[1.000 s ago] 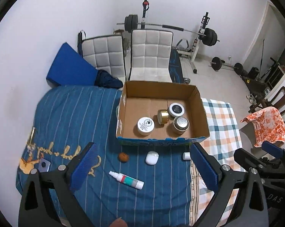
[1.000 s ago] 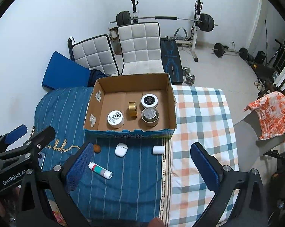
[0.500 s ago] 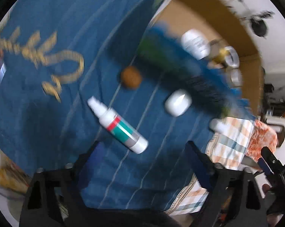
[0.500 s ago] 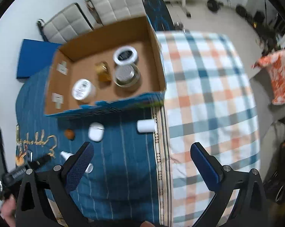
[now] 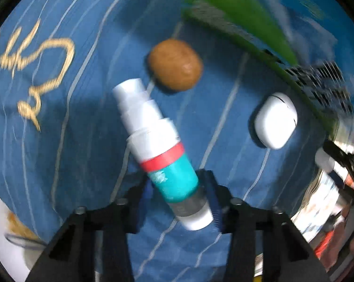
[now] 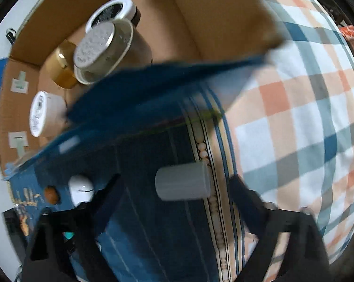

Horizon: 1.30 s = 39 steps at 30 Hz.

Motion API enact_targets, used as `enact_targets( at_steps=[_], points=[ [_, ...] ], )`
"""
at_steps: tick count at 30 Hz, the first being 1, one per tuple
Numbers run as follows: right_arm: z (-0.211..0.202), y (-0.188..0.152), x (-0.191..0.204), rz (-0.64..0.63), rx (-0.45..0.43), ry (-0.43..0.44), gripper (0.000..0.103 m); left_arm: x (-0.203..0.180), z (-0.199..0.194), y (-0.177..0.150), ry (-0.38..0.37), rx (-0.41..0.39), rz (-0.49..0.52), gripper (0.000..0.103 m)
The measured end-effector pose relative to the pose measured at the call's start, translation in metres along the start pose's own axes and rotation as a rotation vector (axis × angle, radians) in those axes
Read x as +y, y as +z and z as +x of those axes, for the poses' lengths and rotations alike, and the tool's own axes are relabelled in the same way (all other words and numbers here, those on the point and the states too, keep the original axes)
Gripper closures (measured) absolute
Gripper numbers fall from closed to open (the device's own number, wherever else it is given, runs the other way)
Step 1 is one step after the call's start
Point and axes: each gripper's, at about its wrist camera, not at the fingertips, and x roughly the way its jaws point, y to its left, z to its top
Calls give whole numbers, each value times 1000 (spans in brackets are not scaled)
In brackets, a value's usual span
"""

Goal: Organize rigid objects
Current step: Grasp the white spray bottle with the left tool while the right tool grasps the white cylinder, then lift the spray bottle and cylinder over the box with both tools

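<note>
Spray bottle (image 5: 164,150) sits between closing jaws — left gripper (image 5: 179,196).

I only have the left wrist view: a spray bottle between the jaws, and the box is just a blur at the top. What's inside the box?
Observer: Four jars stand in the box: a black jar, a silver-lidded jar, a gold jar and a white jar.
Reviewer: What is the other hand doing?
Observer: The right hand-held gripper is closing. A white cylinder lies between its jaws, and the pads are not on it yet.
Reviewer: How does that cylinder lie?
Observer: On its side, at the seam where the blue cloth meets the checked cloth.
</note>
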Motion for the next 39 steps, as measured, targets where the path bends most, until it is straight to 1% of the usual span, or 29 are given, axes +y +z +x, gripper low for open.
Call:
enact_targets(
  at_steps=[1,3,4,6,8,9,11,13,14,17,18,20,22,23,24,26,28,29,30,32,33,35,36,39],
  points=[
    [5,1,1,-5,10,-13,30,-4,-1,-2,14,-8,30,67],
    [14,0,2,-11,20,-41,42,-13,-2,-7,44,-30,90,68],
    [15,-1,2,-17,13,-53,44,-16,-1,-9,56,-37,113,68],
    [15,-4,3,-36,17,-60,53,-25,1,-14,81,-50,176,68],
    [17,-11,0,-53,40,-55,53,-35,2,-21,104,-57,244,69],
    [17,-14,-1,-59,50,-54,53,-43,4,-27,118,-58,296,69],
    [18,-27,-4,-83,79,-57,53,-56,7,-37,141,-59,363,70],
    [20,-40,-8,-101,114,-53,53,-68,10,-46,143,-50,400,70],
    [22,-51,-11,-109,138,-52,53,-72,13,-50,136,-41,407,70],
    [27,-68,-15,-125,165,-57,53,-78,28,-60,129,-23,394,70],
    [28,-72,-15,-127,165,-59,53,-79,31,-62,128,-36,386,69],
    [31,-75,-13,-134,154,-70,53,-82,33,-63,131,-31,372,69],
    [33,-75,-8,-141,149,-86,52,-81,30,-52,126,-29,360,69],
    [34,-76,-6,-148,149,-93,51,-82,30,-52,123,-27,354,69],
    [35,-77,-3,-157,148,-104,51,-81,27,-46,121,-25,350,70],
    [36,-80,2,-181,144,-128,51,-77,26,-44,126,-29,349,72],
    [36,-84,5,-195,137,-151,56,-75,25,-44,125,-38,347,73],
    [37,-86,6,-204,135,-162,56,-72,24,-43,124,-41,344,73],
    [36,-87,7,-203,134,-164,57,-63,17,-35,122,-43,340,73],
    [36,-92,5,-200,141,-168,57,-58,14,-35,114,-51,333,73],
    [37,-100,4,-198,144,-166,57,-56,9,-38,111,-60,334,73],
    [33,-102,6,-201,147,-154,57,-58,-1,-43,106,-82,344,74],
    [29,-96,8,-205,146,-151,57,-57,-9,-50,104,-93,351,74],
    [19,-103,13,-225,139,-131,57,-60,-23,-59,94,-124,368,74]
  ],
)
